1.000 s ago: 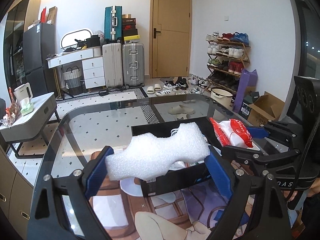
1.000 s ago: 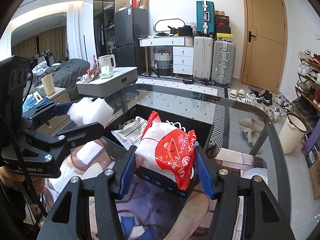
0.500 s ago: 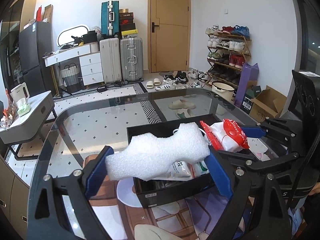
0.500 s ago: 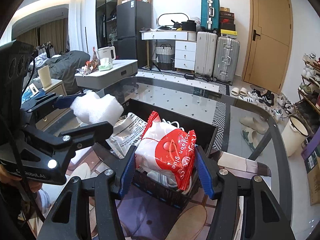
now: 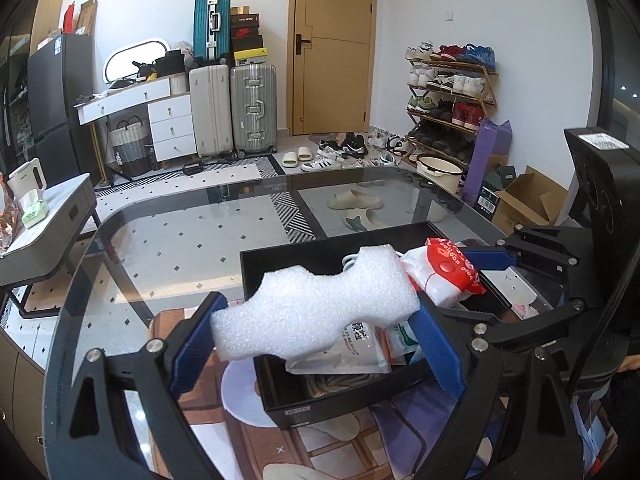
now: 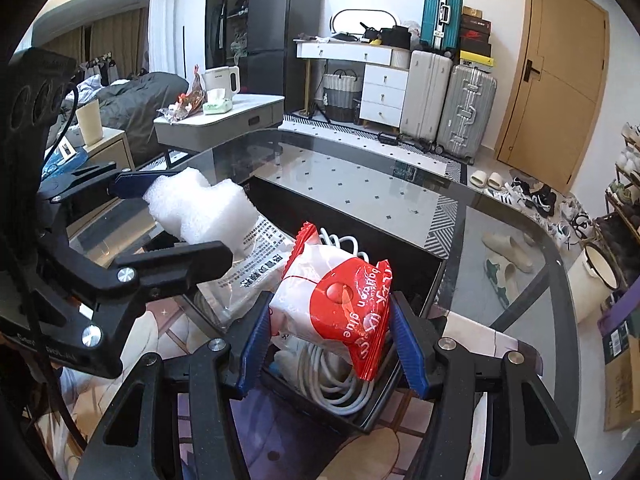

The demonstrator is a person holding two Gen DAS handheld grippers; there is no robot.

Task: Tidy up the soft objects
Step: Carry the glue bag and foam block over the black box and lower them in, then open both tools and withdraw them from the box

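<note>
Foam block [image 5: 316, 310] sits clamped lengthwise in the left tool [image 5: 316, 336], held level above the near end of the black box [image 5: 280, 264] on the glass counter [image 5: 168, 240]. Beside it, the right tool [image 6: 330, 340] pinches a red-and-white packet [image 6: 336, 300] over the same box.

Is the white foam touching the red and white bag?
Cannot tell. In the left wrist view the foam overlaps the bag, hiding any gap. In the right wrist view the foam looks apart from the bag, but depth is unclear.
</note>
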